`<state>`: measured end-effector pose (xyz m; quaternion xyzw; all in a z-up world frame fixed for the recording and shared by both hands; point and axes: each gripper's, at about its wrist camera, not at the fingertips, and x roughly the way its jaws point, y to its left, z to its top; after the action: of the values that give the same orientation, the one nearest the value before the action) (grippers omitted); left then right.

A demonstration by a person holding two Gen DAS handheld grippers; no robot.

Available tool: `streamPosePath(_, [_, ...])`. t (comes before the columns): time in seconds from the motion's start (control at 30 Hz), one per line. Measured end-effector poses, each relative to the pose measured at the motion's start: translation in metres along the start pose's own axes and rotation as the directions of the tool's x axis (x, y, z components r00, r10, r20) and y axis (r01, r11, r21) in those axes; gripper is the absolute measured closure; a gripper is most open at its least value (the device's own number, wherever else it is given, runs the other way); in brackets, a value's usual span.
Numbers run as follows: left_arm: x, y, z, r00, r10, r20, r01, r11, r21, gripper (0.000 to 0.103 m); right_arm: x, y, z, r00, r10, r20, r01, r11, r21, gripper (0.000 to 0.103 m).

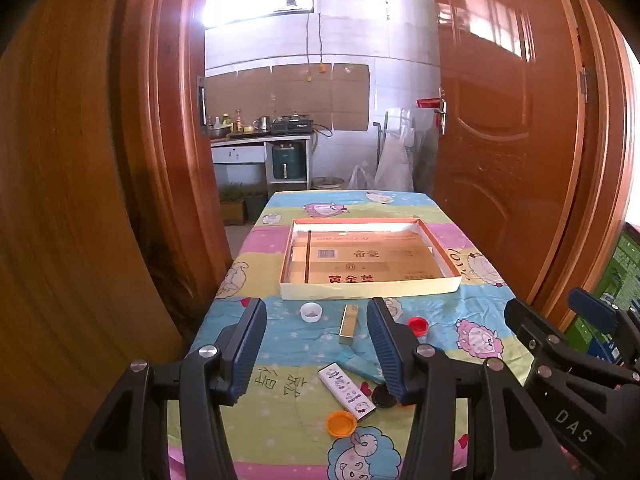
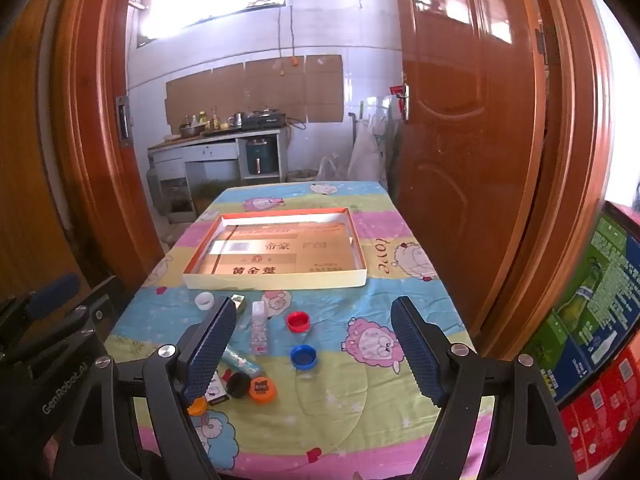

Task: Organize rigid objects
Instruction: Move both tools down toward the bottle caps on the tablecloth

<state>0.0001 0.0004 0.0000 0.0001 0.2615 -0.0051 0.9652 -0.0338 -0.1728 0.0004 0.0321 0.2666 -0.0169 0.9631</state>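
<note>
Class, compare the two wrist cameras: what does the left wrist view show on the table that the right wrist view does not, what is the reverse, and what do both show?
Only the left wrist view shows the dark thin stick lying inside the tray.

Only the right wrist view shows the round blue bottle cap, the clear slim tube and the orange cap with a dark logo.

Both show the shallow white cardboard tray with an orange rim, the white round cap, the red round cap and the cartoon-sheep tablecloth.

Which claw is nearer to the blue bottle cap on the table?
The right claw. The blue cap lies between its open fingers, whereas the left claw is off to the cap's left, above the white cap.
</note>
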Motion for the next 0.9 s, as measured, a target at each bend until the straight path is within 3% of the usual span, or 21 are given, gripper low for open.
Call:
streamPosePath(0.33, [-0.003,0.007,-0.001,1.000,-0.024,-0.004,0.024,1.000,0.000,0.050,0.000,0.000,0.000,1.000,-0.004,-0.002,0.004,1.000,-0.009,0.022])
streamPosePath(0.5, [0.000,-0.004,-0.002,1.000,0.007,-0.009,-0.007,1.000,0.004,0.050,0.003,0.003,0.000,1.000,-0.004,0.002,0.004,1.000,-0.012,0.022])
streamPosePath(0.9, [0.004,0.015,0.000,0.999,0.046,-0.012,-0.046,0.999,-0.022,0.050,-0.002,-0.003,0.002,1.000,-0.016,0.007,0.016,1.000,-0.002,0.022])
